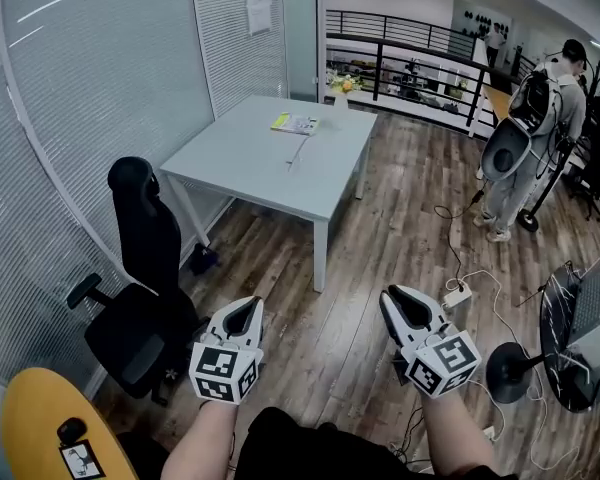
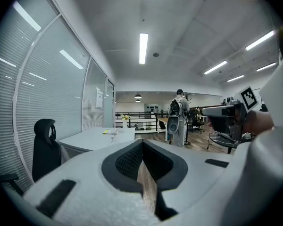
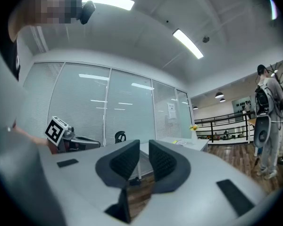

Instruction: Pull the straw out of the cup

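Observation:
No cup or straw can be made out for certain. Far ahead stands a pale grey table (image 1: 250, 163). On it lie a yellow-green booklet (image 1: 294, 123) and a thin pale thing (image 1: 298, 154), and a small vase with yellow flowers (image 1: 341, 90) stands at its far edge. My left gripper (image 1: 245, 309) is held low over the wooden floor, jaws together and empty (image 2: 142, 145). My right gripper (image 1: 404, 302) is beside it, its pads a narrow gap apart with nothing between them (image 3: 144, 149). Both point towards the table, well short of it.
A black office chair (image 1: 140, 268) stands at the left by the glass wall. A yellow round tabletop (image 1: 40, 418) is at the bottom left. A power strip with cables (image 1: 456, 294), a stand (image 1: 510, 370) and a laptop (image 1: 592, 308) are at the right. A person with a backpack (image 1: 535, 118) stands far right.

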### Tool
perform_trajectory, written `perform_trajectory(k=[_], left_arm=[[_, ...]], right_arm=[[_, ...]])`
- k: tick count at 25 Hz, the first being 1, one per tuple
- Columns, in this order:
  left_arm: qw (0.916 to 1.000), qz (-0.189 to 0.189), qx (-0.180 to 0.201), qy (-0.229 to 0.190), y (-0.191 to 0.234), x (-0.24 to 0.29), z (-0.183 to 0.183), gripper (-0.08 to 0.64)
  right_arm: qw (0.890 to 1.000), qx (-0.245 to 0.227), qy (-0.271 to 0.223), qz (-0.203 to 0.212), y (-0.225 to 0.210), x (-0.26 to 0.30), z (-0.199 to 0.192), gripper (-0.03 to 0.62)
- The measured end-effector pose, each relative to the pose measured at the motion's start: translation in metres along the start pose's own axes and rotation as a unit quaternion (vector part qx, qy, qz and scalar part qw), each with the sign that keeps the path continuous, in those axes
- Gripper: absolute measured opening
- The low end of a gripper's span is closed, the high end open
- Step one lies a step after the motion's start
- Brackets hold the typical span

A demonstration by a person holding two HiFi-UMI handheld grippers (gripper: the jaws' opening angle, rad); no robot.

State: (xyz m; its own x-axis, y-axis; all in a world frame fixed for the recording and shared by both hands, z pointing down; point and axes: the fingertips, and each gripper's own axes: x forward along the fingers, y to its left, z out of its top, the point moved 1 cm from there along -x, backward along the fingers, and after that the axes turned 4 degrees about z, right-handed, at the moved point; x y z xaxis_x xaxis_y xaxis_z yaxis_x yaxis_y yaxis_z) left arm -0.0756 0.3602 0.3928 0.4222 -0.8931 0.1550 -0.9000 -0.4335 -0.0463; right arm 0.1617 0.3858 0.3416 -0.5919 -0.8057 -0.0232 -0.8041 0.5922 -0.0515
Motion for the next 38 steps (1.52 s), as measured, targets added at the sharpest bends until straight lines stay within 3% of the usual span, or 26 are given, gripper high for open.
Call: perform_trajectory(k=[4, 10, 19, 29, 38], left_arm=[[1.0000, -0.006, -0.002, 0.008, -0.010, 0.003, -0.005, 0.008], [0.9999, -0.007, -0.004, 0.007, -0.004, 0.025, -0.004, 0.008], [0.9993, -0.023, -0.028, 0.005, 0.031, 0.110, -0.015, 0.008], [0.9989, -0.030, -0.036, 0.003, 0.123, 0.219, -0.003, 0.008], [0.9988, -0.027, -0.040, 0.010, 0.197, 0.268, -0.002, 0.008]], right_arm=[[1.000, 0.019, 0.007, 0.002, -0.010, -0.004, -0.003, 0.151], [0.999, 0.029, 0.017, 0.002, -0.029, 0.009, -0.007, 0.203], [0.998, 0.038, 0.052, -0.022, -0.085, 0.071, -0.027, 0.312], [0.996, 0.043, 0.077, -0.012, -0.127, 0.211, -0.033, 0.345], [0.995, 0.055, 0.078, 0.005, -0.136, 0.306, -0.036, 0.411]])
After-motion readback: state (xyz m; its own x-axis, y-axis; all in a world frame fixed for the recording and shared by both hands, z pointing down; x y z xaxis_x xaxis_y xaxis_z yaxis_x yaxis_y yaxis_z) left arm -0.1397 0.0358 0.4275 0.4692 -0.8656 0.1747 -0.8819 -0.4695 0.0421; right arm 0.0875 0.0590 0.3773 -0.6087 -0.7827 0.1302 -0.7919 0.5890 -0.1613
